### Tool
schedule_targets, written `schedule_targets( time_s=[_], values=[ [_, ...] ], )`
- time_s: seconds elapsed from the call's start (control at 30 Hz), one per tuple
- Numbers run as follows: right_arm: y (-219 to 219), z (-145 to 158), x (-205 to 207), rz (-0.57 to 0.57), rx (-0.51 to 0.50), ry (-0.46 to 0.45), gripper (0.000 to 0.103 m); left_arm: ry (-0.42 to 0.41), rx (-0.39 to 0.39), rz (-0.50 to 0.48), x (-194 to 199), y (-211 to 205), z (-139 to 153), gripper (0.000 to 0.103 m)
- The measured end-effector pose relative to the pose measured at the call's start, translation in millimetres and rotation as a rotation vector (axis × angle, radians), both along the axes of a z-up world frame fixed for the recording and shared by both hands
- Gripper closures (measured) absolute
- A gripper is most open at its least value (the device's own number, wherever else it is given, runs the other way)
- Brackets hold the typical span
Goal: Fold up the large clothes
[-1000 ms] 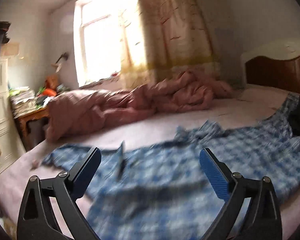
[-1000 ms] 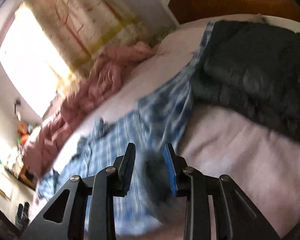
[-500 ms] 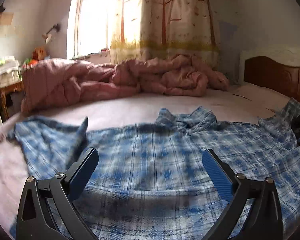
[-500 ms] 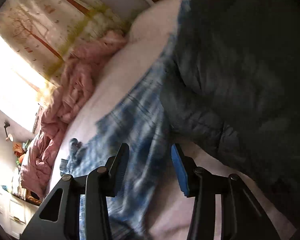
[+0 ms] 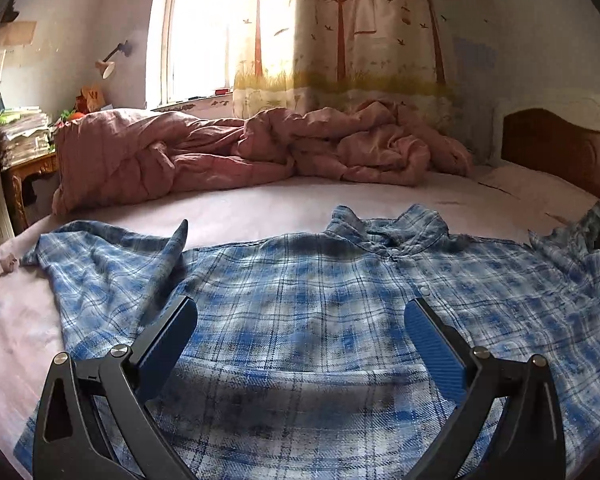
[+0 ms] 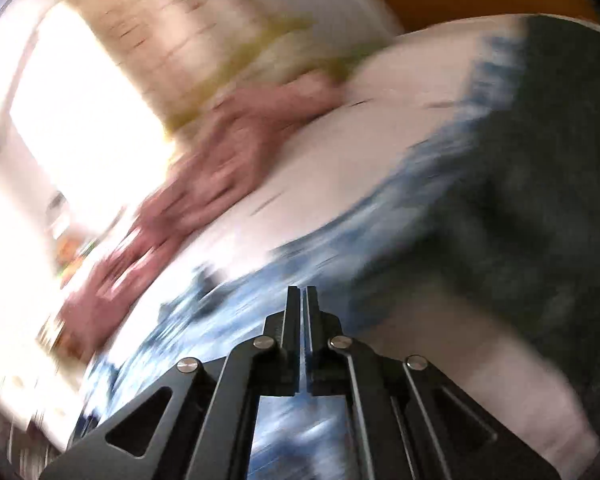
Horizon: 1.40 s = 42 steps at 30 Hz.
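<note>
A blue and white plaid shirt [image 5: 308, 304] lies spread on the pink bed sheet [image 5: 260, 208], collar at the far side, left sleeve creased upward. My left gripper [image 5: 300, 332] is wide open and empty, low over the shirt's body. The right wrist view is blurred by motion. There my right gripper [image 6: 303, 300] has its jaws pressed together over the shirt [image 6: 228, 312]. I cannot tell whether cloth is pinched between them.
A crumpled pink quilt [image 5: 236, 152] lies along the far side of the bed below the window and curtain. A dark garment [image 6: 520, 184] lies on the right, partly over the shirt. A wooden headboard [image 5: 556, 148] stands at the right; a cluttered side table [image 5: 24, 152] stands at the left.
My left gripper has swung to face the shirt squarely and stayed open. My right gripper has closed from partly open to shut and is moving fast.
</note>
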State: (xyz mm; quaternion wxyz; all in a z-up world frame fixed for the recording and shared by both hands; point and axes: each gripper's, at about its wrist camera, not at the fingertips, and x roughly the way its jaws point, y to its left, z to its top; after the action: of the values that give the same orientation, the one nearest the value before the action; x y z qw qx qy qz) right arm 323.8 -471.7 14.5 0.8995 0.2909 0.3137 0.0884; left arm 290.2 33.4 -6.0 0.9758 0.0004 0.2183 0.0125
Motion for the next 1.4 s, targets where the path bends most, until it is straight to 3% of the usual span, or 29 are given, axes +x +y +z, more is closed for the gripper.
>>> schedule_targets(
  time_s=[0.07,0.1,0.17,0.23,0.33,0.4,0.47,0.57,0.7,0.83,0.9,0.93,1.07,1.13,1.23,1.3,1.37,1.4],
  values=[
    [38,2,-2,0.226,-0.074,0.059,0.101,0.002,0.0,0.003,0,1,0,0.0],
    [51,2,-5,0.273,-0.123,0.071,0.101,0.002,-0.005,0.004,0,2,0,0.0],
    [73,-1,-11,0.255,-0.264,0.083,0.101,0.004,-0.015,0.006,0,4,0,0.0],
    [68,-3,-6,0.187,-0.292,0.103,0.101,0.009,-0.02,0.006,1,5,-1,0.0],
    [34,-4,-2,0.002,-0.222,0.118,0.098,0.014,-0.021,0.005,3,6,-1,0.0],
    [5,-6,-3,-0.094,-0.136,0.119,0.087,0.016,-0.019,0.003,3,6,-2,0.0],
    [-16,-9,-1,-0.158,-0.095,0.112,0.069,0.027,-0.013,-0.004,5,4,-3,0.0],
    [-39,-20,5,-0.219,-0.021,0.121,0.068,0.04,-0.006,-0.02,7,1,-4,0.0],
    [-65,-40,29,-0.257,0.16,0.136,0.068,0.036,0.001,-0.021,6,-1,-5,0.0],
    [-64,-52,46,-0.277,0.147,0.17,0.068,0.057,-0.003,-0.032,9,-1,-6,0.0],
    [-57,-52,43,-0.288,0.126,0.157,0.089,0.066,-0.003,-0.037,10,-1,-7,0.0],
    [-53,-49,43,-0.276,0.102,0.133,0.1,0.066,-0.001,-0.037,10,-2,-7,0.0],
    [-26,-22,37,-0.182,-0.088,0.079,0.1,0.057,0.005,-0.041,8,-3,-6,0.0],
    [-3,-14,37,-0.044,-0.073,0.072,0.1,0.058,0.01,-0.041,8,-4,-6,0.0],
    [41,-19,34,0.17,-0.083,0.136,0.1,0.058,0.011,-0.04,8,-4,-6,0.0],
    [67,-25,29,0.269,-0.157,0.179,0.1,0.057,0.012,-0.042,8,-5,-6,0.0],
    [75,-26,28,0.264,-0.232,0.184,0.1,0.055,0.014,-0.043,8,-5,-6,0.0],
    [72,-26,27,0.248,-0.22,0.182,0.1,0.054,0.015,-0.042,9,-5,-6,0.0]
  ],
)
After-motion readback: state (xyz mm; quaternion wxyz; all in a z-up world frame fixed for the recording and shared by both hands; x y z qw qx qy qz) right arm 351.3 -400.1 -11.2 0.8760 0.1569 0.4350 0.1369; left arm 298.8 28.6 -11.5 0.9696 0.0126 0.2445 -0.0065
